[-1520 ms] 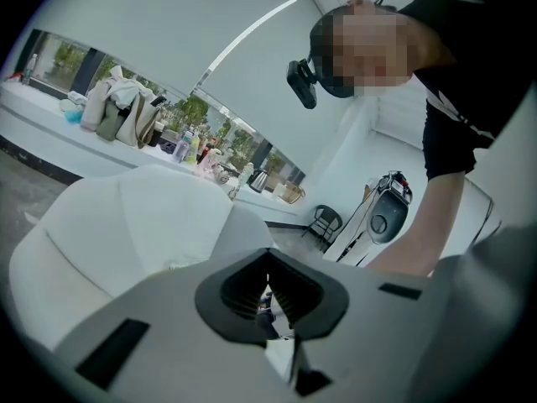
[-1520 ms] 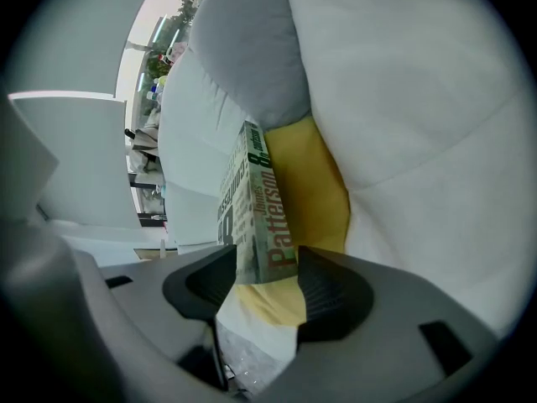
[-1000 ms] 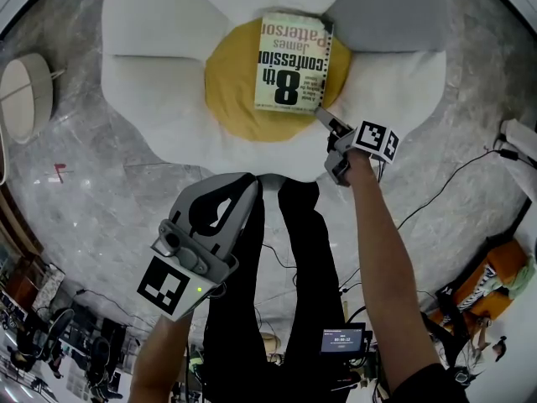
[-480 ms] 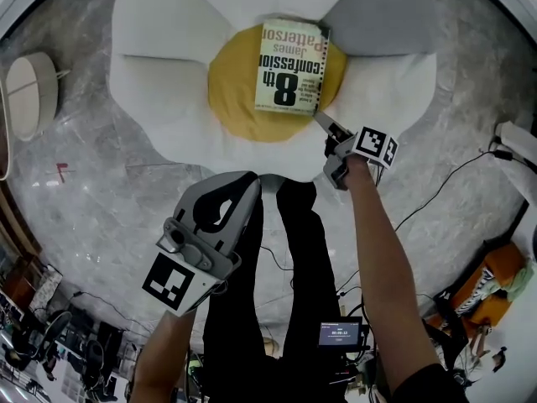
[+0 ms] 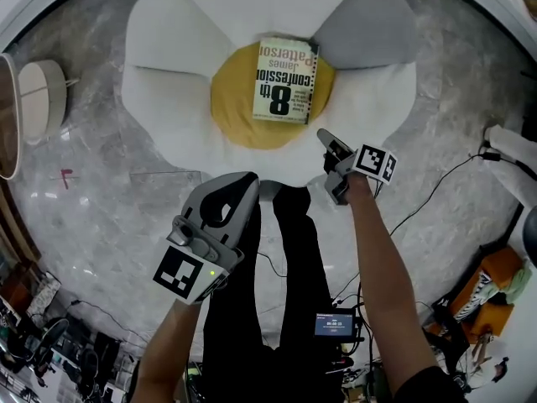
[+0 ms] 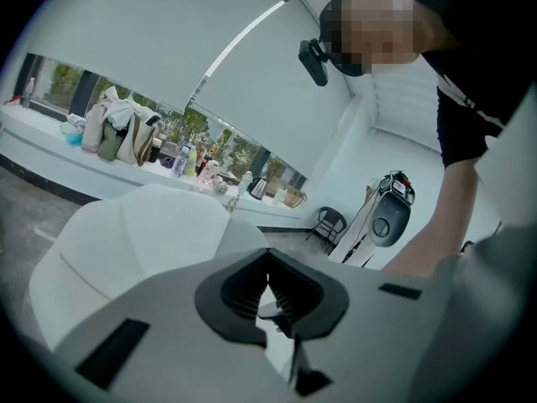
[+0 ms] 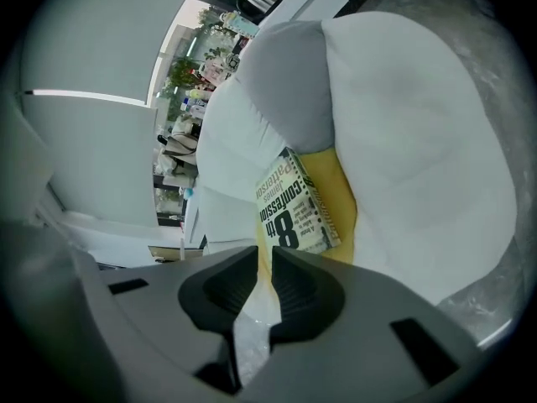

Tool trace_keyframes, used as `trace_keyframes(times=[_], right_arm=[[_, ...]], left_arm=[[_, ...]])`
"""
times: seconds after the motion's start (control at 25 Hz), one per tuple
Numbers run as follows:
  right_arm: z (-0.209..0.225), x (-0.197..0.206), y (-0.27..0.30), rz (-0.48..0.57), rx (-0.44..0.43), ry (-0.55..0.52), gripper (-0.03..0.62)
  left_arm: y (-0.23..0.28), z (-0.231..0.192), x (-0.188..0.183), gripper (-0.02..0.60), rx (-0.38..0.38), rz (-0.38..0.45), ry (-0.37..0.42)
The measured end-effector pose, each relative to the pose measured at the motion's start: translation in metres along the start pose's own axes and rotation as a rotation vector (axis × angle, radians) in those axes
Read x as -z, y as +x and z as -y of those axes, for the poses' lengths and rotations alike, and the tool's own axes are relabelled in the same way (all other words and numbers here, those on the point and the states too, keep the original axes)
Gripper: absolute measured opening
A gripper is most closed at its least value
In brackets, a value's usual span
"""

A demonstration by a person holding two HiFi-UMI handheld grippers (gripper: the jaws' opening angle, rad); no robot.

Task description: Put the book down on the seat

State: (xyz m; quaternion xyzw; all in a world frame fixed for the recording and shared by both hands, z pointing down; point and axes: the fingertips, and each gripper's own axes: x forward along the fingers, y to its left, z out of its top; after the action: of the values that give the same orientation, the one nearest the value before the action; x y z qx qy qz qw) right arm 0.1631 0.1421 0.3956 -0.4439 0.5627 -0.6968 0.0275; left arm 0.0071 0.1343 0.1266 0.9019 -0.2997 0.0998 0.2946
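Head view. A paperback book (image 5: pixel 286 81) lies flat, cover up, on the yellow centre disc (image 5: pixel 231 99) of a flower-shaped seat (image 5: pixel 168 99), slightly toward 1 o'clock of the disc's middle. The cover is pale, with a large black "8th confession" and the author's name, "James Patterson", in reddish letters along the far end. From this view the lettering reads upside down. A darker spine runs down the side at 3 o'clock. White petals surround the disc, and one grey petal (image 5: pixel 361 28) sits at 2 o'clock of the book.

The right hand-held gripper (image 5: pixel 329 141) hangs at 5 o'clock of the book, near it but not touching. In the right gripper view its jaws are closing, a narrow slit remains between the pads, and nothing is between them; the book (image 7: pixel 294 204) lies beyond the tips (image 7: pixel 263 254).

The left hand-held gripper (image 5: pixel 245 179) is held at 7 o'clock, well apart from the book. In the left gripper view its jaws (image 6: pixel 268 259) are together and empty.
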Motion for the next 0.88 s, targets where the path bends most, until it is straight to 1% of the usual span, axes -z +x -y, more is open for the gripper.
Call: trace_keyframes(times=[0.08, 0.2, 0.36, 0.44, 0.52, 0.64, 0.72, 0.76, 0.88], right_arm=[[-0.011, 0.005, -0.013, -0.008, -0.016, -0.002, 0.049], [-0.031, 0.013, -0.031, -0.03, -0.058, -0.014, 0.031], [-0.058, 0.018, -0.059, -0.059, -0.053, -0.103, 0.018], [-0.08, 0.018, -0.071, -0.052, -0.093, -0.109, 0.017], [-0.105, 0.018, -0.082, -0.04, -0.146, -0.117, 0.017], [-0.136, 0.016, -0.105, -0.03, -0.177, -0.145, 0.015], [-0.165, 0.015, -0.116, -0.011, -0.258, -0.124, 0.015], [-0.175, 0.012, -0.121, 0.0, -0.274, -0.135, 0.015], [-0.195, 0.004, -0.14, 0.022, -0.238, -0.236, 0.015]], left_arm=[[-0.004, 0.008, -0.007, 0.009, 0.003, 0.014, 0.002], [-0.01, 0.018, -0.022, 0.009, 0.012, 0.07, 0.016], [-0.019, 0.03, -0.033, 0.009, 0.007, 0.049, 0.007], [-0.023, 0.035, -0.042, 0.009, 0.004, 0.032, 0.028], [-0.027, 0.041, -0.057, 0.011, 0.0, 0.033, 0.047], [-0.034, 0.054, -0.082, 0.009, -0.002, 0.056, 0.058], [-0.04, 0.062, -0.099, 0.009, -0.001, 0.079, 0.064], [-0.043, 0.065, -0.107, 0.009, -0.001, 0.091, 0.067], [-0.051, 0.078, -0.124, 0.009, 0.002, 0.115, 0.075]])
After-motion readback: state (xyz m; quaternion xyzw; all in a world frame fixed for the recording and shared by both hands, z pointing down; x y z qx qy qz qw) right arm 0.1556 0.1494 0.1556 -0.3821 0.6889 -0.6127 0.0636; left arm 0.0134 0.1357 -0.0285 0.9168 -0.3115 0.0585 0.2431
